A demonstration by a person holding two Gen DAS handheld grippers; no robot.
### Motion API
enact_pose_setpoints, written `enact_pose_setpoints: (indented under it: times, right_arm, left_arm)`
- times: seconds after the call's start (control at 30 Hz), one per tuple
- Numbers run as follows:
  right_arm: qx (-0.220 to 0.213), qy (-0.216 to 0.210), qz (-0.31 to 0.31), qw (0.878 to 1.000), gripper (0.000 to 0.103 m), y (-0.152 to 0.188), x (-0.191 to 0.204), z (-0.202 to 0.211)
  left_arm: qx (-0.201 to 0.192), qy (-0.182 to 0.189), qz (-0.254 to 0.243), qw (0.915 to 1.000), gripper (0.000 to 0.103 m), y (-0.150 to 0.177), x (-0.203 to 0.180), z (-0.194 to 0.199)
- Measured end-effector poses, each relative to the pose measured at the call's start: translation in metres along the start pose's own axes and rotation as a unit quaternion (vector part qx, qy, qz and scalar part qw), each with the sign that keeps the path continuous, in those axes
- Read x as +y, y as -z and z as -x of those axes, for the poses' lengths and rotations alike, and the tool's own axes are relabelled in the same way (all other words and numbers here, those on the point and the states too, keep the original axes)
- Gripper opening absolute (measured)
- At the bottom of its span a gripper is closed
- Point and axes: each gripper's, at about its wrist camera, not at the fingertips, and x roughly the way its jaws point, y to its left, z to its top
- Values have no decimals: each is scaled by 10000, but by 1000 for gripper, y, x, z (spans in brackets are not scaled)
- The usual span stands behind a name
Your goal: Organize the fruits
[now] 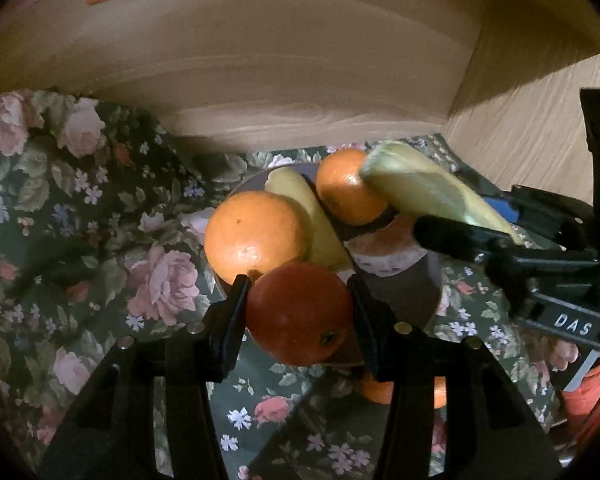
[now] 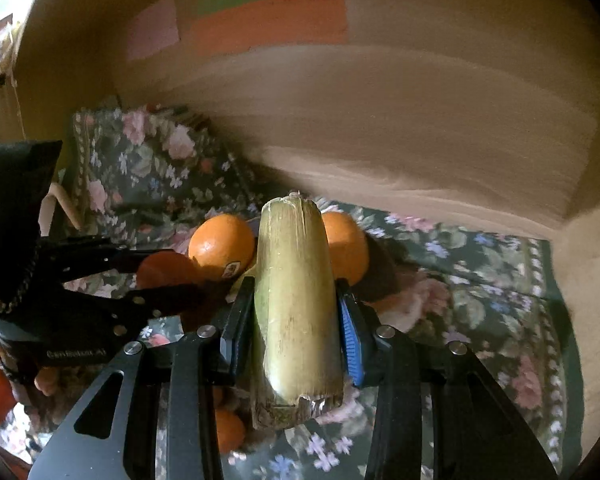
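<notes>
My left gripper is shut on a red-orange fruit and holds it over the near rim of a plate. On the plate lie two oranges, a yellow banana piece and a peeled fruit. My right gripper is shut on a pale yellow-green stalk piece, held lengthwise above the plate; it also shows in the left wrist view. The left gripper appears at the left of the right wrist view.
A floral cloth covers the surface. A wooden wall with coloured paper notes stands behind the plate. Another orange lies on the cloth under my left gripper.
</notes>
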Motion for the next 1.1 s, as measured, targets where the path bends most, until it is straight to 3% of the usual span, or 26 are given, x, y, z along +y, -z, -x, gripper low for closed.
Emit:
enact_pose_setpoints:
  times: [0.33, 0.6, 0.73, 0.83, 1.1]
  right_arm:
    - [472, -126, 157, 9987, 35, -1, 0, -36]
    - [690, -124, 148, 9974, 35, 2, -3, -45]
    - [608, -73, 141, 9980, 37, 0, -3, -38]
    - [387, 38, 81, 9992, 44, -2, -5, -23]
    - [84, 101, -19, 9999, 45, 7, -2, 21]
  left_arm:
    - [-57, -62, -221, 9997, 49, -1, 0, -5]
    - [-50, -115, -234, 9996, 57, 0, -3, -7]
    - [-85, -85, -70, 9999, 57, 0, 3, -1]
    - [-208, -110, 7, 9997, 57, 1, 5, 13]
    - [-645, -216, 32, 9977, 63, 13, 1, 59]
